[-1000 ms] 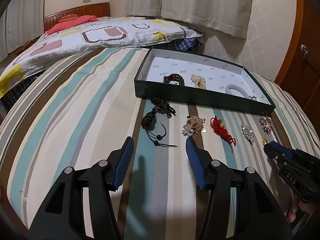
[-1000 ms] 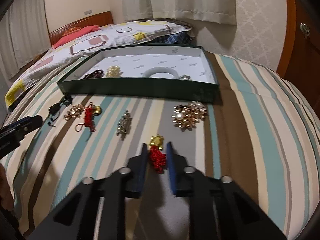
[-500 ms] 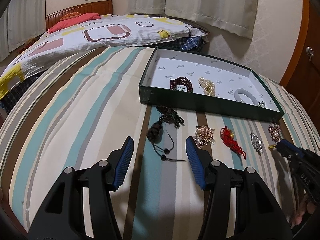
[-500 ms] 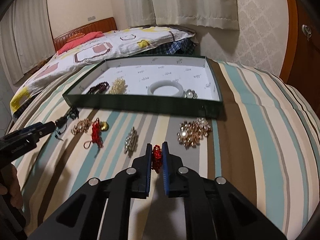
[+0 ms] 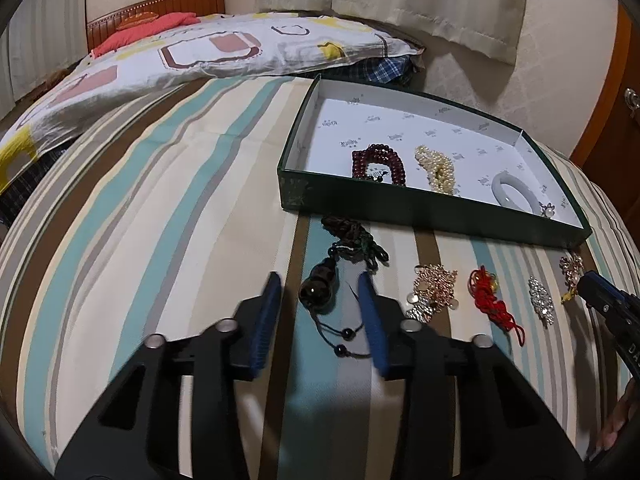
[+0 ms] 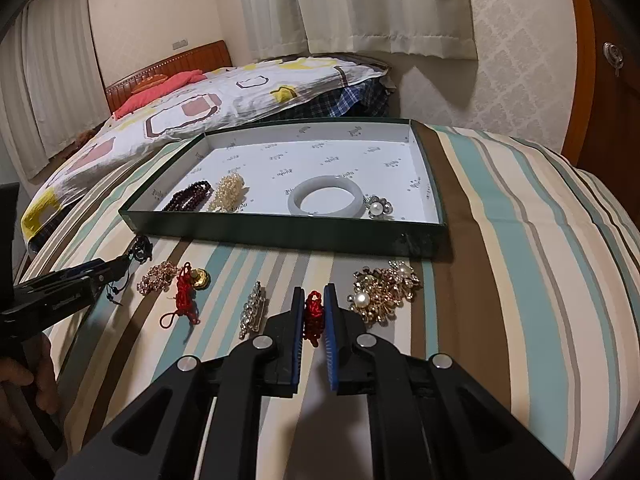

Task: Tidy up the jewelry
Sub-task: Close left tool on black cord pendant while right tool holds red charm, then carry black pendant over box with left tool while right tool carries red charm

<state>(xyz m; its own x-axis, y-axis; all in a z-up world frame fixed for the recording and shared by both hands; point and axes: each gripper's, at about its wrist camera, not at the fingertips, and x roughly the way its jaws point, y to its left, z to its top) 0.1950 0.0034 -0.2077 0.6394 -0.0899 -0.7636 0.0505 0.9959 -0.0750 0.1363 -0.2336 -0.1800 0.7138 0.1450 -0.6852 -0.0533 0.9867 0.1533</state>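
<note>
a bedroom with pale curtains and a patterned quilt lay behind a striped cloth surface [image 6: 520, 240] in teal, brown and cream. on it sat a shallow dark green cardboard tray with a white printed lining [image 6: 280, 232], holding a dark red beaded bracelet [image 6: 188, 196], a cream pearl cluster [image 6: 230, 194], a pale jade bangle [image 6: 326, 200] and a small pearl flower brooch [image 6: 376, 208]. in front of the tray lay a row of loose pieces: a dark corded pendant necklace with a black bead [image 5: 320, 290], a rose-gold sequin brooch [image 5: 434, 290], a red knotted cord with a gold bell [image 6: 186, 294], a slim rhinestone brooch [image 6: 252, 314] and a large gold and pearl floral brooch [image 6: 384, 290].

the right gripper [image 6: 313, 314] had its blue-padded jaws narrowed onto a red knotted cord charm [image 6: 313, 316], gripped between the pads above the cloth, just beside the large brooch. the left gripper [image 5: 318, 316] hovered with jaws wide apart, straddling the black bead of the dark necklace; i could not tell whether a pad touched it.
</note>
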